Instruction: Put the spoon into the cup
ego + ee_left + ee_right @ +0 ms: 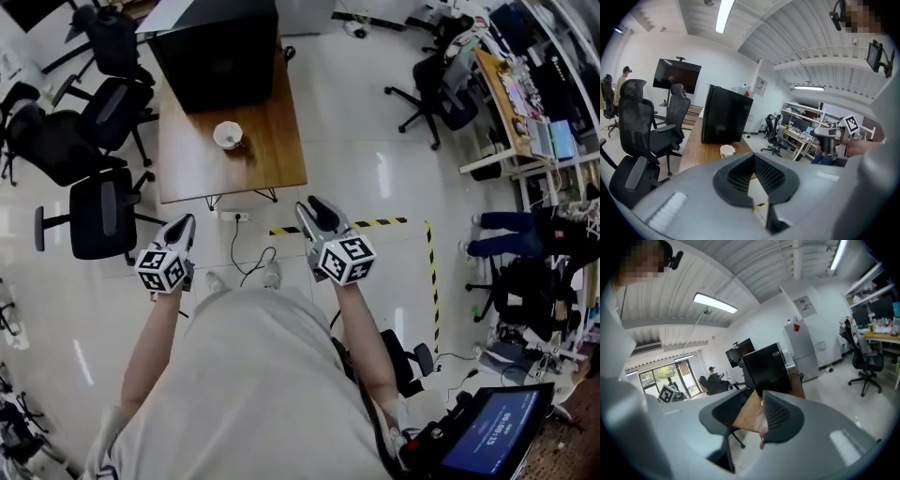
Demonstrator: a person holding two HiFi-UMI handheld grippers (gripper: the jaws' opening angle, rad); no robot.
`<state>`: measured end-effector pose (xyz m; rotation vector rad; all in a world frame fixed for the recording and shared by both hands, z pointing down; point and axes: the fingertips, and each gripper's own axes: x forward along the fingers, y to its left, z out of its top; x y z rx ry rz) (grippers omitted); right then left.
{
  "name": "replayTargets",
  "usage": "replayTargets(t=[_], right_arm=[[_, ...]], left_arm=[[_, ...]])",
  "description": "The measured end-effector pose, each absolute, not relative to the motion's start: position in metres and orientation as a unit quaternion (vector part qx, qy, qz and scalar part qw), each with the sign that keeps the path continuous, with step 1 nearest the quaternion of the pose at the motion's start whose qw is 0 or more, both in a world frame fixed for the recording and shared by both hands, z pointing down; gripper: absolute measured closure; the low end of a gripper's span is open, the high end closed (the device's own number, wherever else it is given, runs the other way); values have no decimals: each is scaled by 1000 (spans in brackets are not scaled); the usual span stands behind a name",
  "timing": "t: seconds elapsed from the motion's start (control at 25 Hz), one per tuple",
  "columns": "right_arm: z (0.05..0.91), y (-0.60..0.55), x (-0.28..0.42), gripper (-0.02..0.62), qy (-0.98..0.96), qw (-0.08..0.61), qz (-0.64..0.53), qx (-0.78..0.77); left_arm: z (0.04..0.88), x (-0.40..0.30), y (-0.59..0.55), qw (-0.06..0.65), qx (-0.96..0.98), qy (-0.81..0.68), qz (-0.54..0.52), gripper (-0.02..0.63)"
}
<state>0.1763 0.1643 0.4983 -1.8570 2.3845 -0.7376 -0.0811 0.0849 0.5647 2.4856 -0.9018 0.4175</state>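
Note:
A white cup [228,135] stands on the wooden table [272,159] ahead of me, and it shows again as the cup [727,150] in the left gripper view. Just right of it lies a small dark object [247,146], too small to tell as the spoon. My left gripper [184,227] and right gripper [316,212] hang over the floor, well short of the table. The left gripper [752,177] stands open with nothing between its jaws. The right gripper [757,417] is open too, and the table edge shows through its gap.
A large black box [217,52] fills the table's far end. Office chairs [103,211] crowd the left side. Yellow-black floor tape [375,223] and a cable [246,255] lie before the table. A person [525,234] sits at right by desks.

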Motion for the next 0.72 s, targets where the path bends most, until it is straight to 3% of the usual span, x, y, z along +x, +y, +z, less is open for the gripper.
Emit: replayTargets(t=[0.4, 0.72], right_arm=[[550, 186, 149, 462, 751, -19, -243, -614], [579, 205, 138, 479, 750, -32, -254, -610]], left_arm=[[590, -151, 89, 261, 875, -377, 155, 604], [611, -155, 125, 285, 867, -376, 160, 604]])
